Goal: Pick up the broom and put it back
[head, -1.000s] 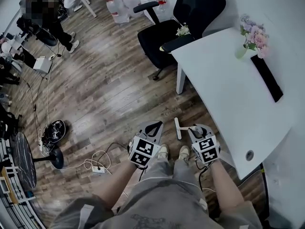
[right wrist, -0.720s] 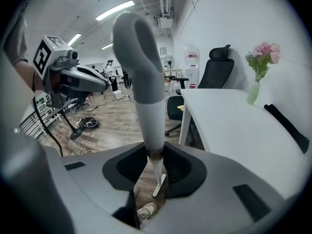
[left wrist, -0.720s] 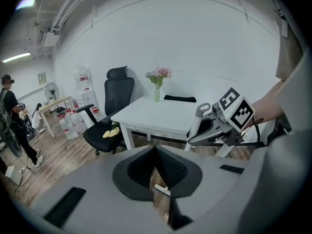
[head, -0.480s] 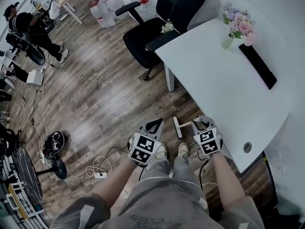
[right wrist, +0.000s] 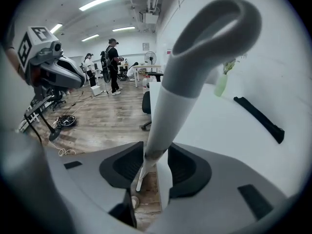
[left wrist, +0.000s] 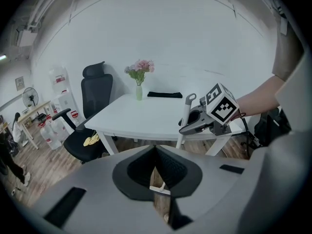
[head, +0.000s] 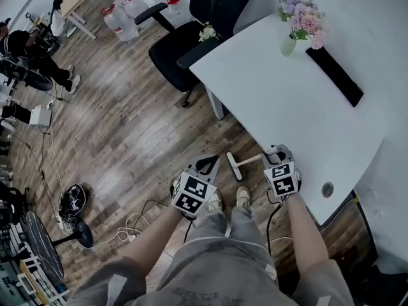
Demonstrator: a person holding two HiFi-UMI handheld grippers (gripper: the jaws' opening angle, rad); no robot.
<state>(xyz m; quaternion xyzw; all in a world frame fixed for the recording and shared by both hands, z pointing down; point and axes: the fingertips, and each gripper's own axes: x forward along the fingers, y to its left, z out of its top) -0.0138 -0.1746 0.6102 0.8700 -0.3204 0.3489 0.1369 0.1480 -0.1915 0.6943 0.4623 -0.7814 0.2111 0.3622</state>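
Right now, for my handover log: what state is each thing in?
Broom: standing, head on floor, beside table.
Right gripper: open, jaws just been opening, handle between them.
Left gripper: shut, empty.
Vase: upright on table, flowers in it.

The broom (head: 250, 160) stands before the table (head: 287, 107), chair (head: 171, 51) beyond.

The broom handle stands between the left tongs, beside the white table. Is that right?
No. The handle stands between the right tongs, which have just been opening around it, as the right gripper view shows. It is beside the white table.
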